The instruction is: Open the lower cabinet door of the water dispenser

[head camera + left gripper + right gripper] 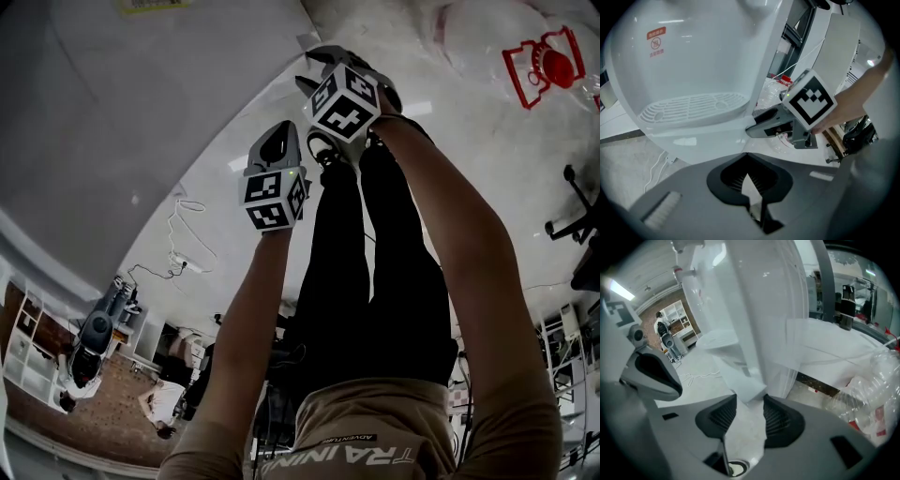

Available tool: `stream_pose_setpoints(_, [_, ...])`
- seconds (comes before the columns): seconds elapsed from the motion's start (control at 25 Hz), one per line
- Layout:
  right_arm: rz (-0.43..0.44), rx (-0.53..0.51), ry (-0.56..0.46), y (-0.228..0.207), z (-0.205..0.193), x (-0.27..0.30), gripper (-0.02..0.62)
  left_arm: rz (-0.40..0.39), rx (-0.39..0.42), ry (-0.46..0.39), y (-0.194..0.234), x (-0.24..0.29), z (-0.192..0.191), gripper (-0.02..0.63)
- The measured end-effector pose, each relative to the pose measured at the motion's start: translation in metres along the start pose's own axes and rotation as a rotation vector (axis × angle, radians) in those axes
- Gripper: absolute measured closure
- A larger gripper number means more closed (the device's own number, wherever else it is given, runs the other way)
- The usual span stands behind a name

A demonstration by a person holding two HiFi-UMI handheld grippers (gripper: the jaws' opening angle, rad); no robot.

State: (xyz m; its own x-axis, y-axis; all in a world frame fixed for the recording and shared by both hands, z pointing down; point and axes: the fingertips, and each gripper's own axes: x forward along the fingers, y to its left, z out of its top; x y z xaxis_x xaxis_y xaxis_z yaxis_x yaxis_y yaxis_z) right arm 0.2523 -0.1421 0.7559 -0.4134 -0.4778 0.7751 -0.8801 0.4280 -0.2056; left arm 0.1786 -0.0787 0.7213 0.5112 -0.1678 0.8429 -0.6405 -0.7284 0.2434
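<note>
While the left gripper (746, 155) hangs in front of the water dispenser (693, 56) with its jaws closed tip to tip and nothing between them, the right gripper (750, 398) holds its jaws apart at the dispenser's side edge. The left gripper view shows the white body with a red label (656, 42) and the ribbed drip tray (691, 107). Below the tray lies the pale front panel (693, 140) where the lower door sits; whether that door is ajar I cannot tell. In the same view the right gripper reaches in from the right, its tips at the panel's right edge just under the tray.

From the right gripper view, a tall white edge (754, 310) runs down to a corner that sits right at the jaw tips, in the gap between the two ribbed pads (776, 417); the pads do not clearly press on it. Crumpled clear plastic (876, 380) lies on the floor to the right, and a white cable (701, 376) trails to the left.
</note>
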Motion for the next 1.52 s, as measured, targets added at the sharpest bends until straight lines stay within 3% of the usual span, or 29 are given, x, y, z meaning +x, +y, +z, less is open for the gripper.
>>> stream_pose_setpoints(0.44, [0.086,0.113,0.054,0.054,-0.032,-0.015,0.419,0.055,-0.076,0.016,0.012,-0.028,-0.018,0.614])
stream_pose_setpoints(0.68, [0.2,0.029,0.137,0.102,-0.05,-0.02,0.42,0.089,-0.121,0.007,0.019,-0.052,-0.028,0.614])
stream_pose_setpoints(0.92, [0.09,-0.118,0.176,0.107,-0.05,-0.017,0.419,0.139,-0.196,0.021,0.026,-0.069,-0.05,0.615])
stream_pose_setpoints(1.08, [0.075,-0.216,0.193,0.109,-0.043,-0.008,0.417,0.15,-0.222,0.001,0.025,-0.084,-0.054,0.615])
stream_pose_setpoints(1.52, [0.024,-0.139,0.233,0.153,-0.051,-0.002,0.417,0.112,-0.254,-0.069,0.04,-0.111,-0.087,0.615])
